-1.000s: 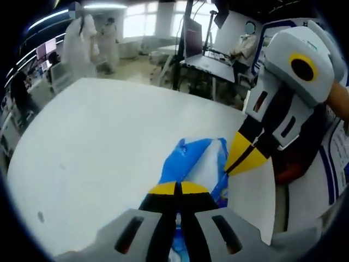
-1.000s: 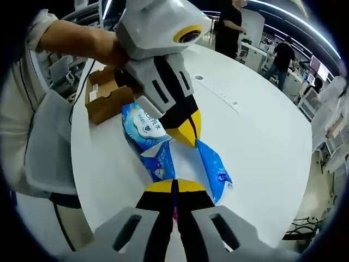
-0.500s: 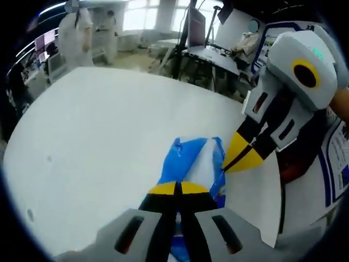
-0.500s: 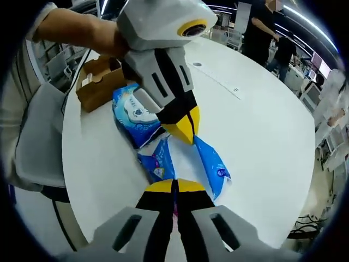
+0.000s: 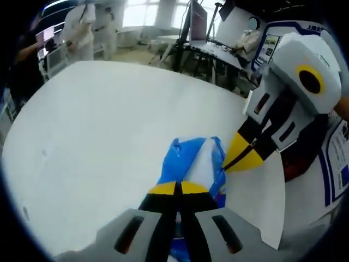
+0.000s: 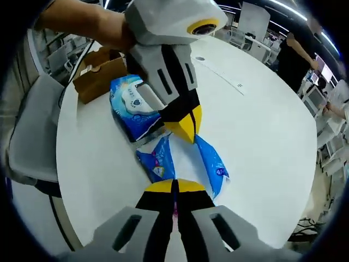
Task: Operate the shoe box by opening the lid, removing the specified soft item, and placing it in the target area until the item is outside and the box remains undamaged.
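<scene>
**A:** Where's the soft item right now?

**B:** The blue-and-white crinkly plastic soft pack [image 6: 210,164] is already out of the box and held over the round white table [image 6: 262,120], stretched between both tools. The right hand-held gripper [image 6: 175,186] has its yellow-tipped jaws clenched on the near edge of the pack. The left hand-held gripper [image 6: 184,126] is clenched on the far edge. In the left gripper view you see the same thing mirrored: the left hand-held gripper [image 5: 178,188] pinching the pack [image 5: 191,164], the right one [image 5: 242,158] biting it at the side.

**A:** And the box?

**B:** The brown cardboard shoe box [image 6: 98,76] sits well back near the table edge, with a second blue printed pouch [image 6: 133,112] lying just in front of it. I can't tell how the lid stands.

**A:** So how should the placing go?

**B:** My judgement: lower both hands together so the film doesn't tear between two tight grips, and keep it slack, not taut. Settle it flat on open table, well clear of the box and the other pouch. Then let go with one side first and lift that tool straight away, so the pack isn't dragged along.
</scene>
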The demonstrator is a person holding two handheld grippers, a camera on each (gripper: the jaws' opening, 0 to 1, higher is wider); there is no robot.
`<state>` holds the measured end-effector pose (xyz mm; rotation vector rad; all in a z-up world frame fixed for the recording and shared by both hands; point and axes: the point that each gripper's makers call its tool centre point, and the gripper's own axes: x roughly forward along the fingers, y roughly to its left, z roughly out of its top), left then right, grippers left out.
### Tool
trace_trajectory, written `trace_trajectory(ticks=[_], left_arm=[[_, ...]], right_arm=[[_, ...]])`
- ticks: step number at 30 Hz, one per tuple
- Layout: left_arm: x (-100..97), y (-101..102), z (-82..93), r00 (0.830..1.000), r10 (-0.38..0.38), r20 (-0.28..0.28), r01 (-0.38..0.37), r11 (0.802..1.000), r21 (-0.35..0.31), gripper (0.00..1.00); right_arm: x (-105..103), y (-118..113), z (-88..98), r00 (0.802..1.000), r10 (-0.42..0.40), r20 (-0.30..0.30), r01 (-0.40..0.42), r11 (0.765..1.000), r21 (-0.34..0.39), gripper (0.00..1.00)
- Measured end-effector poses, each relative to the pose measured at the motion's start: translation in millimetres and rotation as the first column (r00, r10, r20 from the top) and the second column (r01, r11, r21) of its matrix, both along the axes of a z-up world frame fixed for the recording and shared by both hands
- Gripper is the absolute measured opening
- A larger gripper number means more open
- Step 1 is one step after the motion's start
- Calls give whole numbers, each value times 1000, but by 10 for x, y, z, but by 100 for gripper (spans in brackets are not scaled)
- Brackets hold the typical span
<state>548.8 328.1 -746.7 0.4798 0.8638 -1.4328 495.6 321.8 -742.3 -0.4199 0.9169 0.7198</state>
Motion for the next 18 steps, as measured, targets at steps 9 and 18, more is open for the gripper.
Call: trace_trajectory(ticks=[9, 18], left_arm=[[-19, 5, 0, 1000, -6, 9, 6, 1000, 2, 0], [-36, 17, 40, 998, -32, 47, 31, 999, 8, 0]], right_arm=[[-46, 17, -17, 1000, 15, 5, -15, 1000, -7, 0], [-75, 19, 12, 1000, 13, 22, -12, 1000, -25, 1]])
